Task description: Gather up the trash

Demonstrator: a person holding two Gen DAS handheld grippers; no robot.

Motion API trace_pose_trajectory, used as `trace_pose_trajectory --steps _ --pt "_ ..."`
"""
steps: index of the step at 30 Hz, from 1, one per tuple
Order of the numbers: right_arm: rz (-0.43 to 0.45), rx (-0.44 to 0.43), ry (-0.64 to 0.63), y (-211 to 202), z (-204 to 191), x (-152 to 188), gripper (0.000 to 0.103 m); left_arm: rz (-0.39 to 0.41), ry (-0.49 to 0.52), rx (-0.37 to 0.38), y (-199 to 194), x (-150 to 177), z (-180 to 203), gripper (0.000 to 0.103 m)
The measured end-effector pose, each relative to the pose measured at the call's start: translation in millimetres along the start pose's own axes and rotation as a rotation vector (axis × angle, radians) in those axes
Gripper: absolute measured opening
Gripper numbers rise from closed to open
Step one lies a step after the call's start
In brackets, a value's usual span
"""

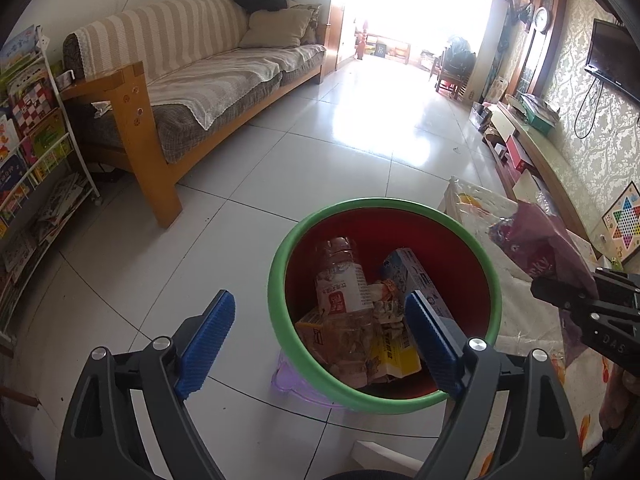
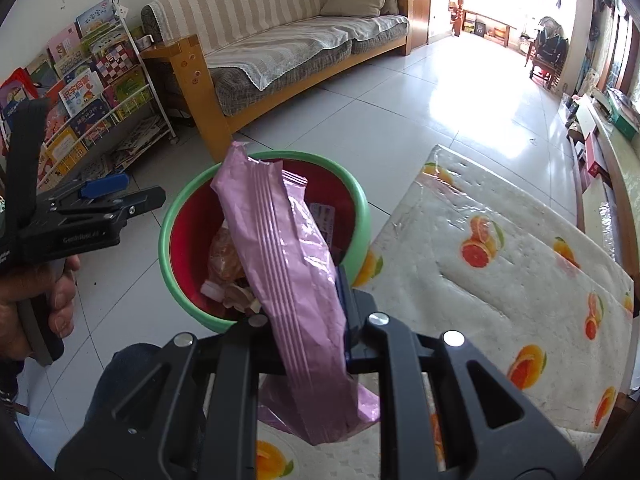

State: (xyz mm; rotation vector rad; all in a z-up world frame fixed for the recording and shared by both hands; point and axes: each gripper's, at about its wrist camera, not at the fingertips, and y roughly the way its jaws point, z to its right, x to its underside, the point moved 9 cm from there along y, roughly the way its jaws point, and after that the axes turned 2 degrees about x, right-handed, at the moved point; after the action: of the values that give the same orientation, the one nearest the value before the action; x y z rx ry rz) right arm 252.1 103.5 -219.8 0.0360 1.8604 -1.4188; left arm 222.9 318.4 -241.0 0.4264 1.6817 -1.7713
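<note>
My right tongs carry a pink bag to the bin, my left tongs are empty.

The right tongs are clamped on the pink bag, which hangs partly over the green rim of the red bin and partly over the surface with the orange-fruit cloth. My left tongs stand wide apart above the near edge of the bin, nothing between them. Inside the bin lie a plastic bottle, a blue-white box and yellow packets. The bin stands on the tiled floor, just beside the surface.
</note>
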Motion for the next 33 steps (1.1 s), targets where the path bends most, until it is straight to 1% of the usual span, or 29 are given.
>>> trace_pose_trajectory --steps 10,14,15,16,17,18,19,20,21,22,23,26,27,29,33 --pt "0.006 -0.045 -0.053 41 -49 -44 0.017 -0.015 -0.074 -0.035 -15 27 -36 0.083" --pt "-0.008 -0.052 -0.071 56 -65 -51 0.019 -0.011 -0.089 -0.047 -21 29 -46 0.088" --pt "-0.012 -0.052 -0.076 59 -68 -51 0.023 -0.008 -0.093 -0.050 -22 28 -49 0.088" --pt "-0.011 -0.051 -0.078 60 -70 -51 0.025 -0.007 -0.095 -0.054 -24 28 -52 0.088" --pt "-0.010 -0.049 -0.080 61 -71 -51 0.030 -0.006 -0.098 -0.058 -25 28 -54 0.088" --pt "-0.008 -0.050 -0.081 60 -72 -51 0.037 -0.004 -0.100 -0.060 -26 28 -55 0.088" --pt "-0.004 -0.049 -0.082 60 -73 -50 0.041 -0.002 -0.102 -0.061 -26 27 -56 0.088" --pt "0.002 -0.043 -0.086 59 -73 -51 0.048 -0.002 -0.102 -0.063 -27 27 -57 0.088" --pt "0.004 -0.038 -0.090 57 -74 -51 0.059 -0.001 -0.102 -0.063 -27 26 -57 0.089" --pt "0.008 -0.032 -0.093 56 -73 -52 0.067 0.003 -0.105 -0.063 -27 25 -57 0.092" --pt "0.017 -0.026 -0.094 53 -73 -52 0.079 0.008 -0.108 -0.061 -28 23 -56 0.094" --pt "0.032 -0.010 -0.098 44 -71 -54 0.093 0.020 -0.108 -0.049 -29 20 -50 0.095" --pt "0.038 -0.005 -0.100 41 -69 -54 0.096 0.021 -0.105 -0.044 -29 18 -47 0.095" --pt "0.049 0.009 -0.107 33 -66 -54 0.097 0.028 -0.098 -0.034 -30 16 -39 0.095" --pt "0.072 0.018 -0.085 10 -53 -50 0.098 0.047 -0.073 -0.009 -36 9 -18 0.095"
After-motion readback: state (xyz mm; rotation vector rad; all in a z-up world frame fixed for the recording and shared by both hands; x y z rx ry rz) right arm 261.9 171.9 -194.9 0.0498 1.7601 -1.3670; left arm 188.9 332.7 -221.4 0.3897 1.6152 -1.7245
